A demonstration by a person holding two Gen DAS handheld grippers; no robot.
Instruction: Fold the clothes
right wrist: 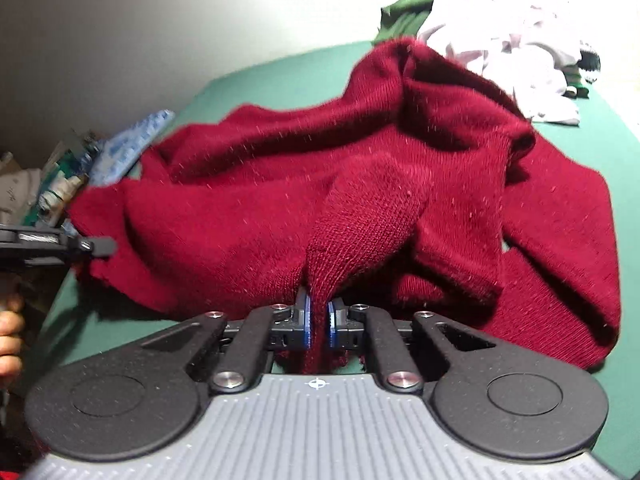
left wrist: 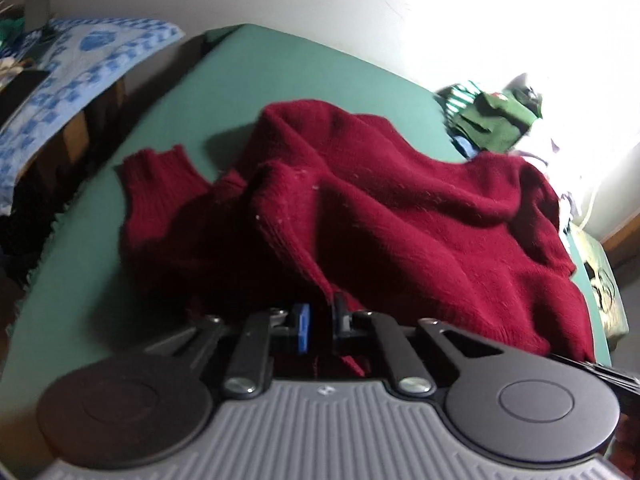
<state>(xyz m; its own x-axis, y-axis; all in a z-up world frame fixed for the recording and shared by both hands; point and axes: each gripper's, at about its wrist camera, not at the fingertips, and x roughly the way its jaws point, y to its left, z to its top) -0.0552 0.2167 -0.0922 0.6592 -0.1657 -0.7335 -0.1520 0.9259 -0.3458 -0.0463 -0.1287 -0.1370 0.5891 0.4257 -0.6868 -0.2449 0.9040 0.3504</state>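
Lying crumpled on the green bed (left wrist: 280, 76), the red sweater (left wrist: 400, 208) spreads directly ahead of the left gripper (left wrist: 320, 322), whose jaws pinch its near edge. From the right wrist view, the right gripper (right wrist: 318, 320) clamps a ridge of the same sweater (right wrist: 360, 184), which rises ahead of it.

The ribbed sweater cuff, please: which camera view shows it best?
The left wrist view: the cuff lies flat and unobstructed on the green sheet. In the right wrist view the sweater is bunched and no cuff can be picked out.
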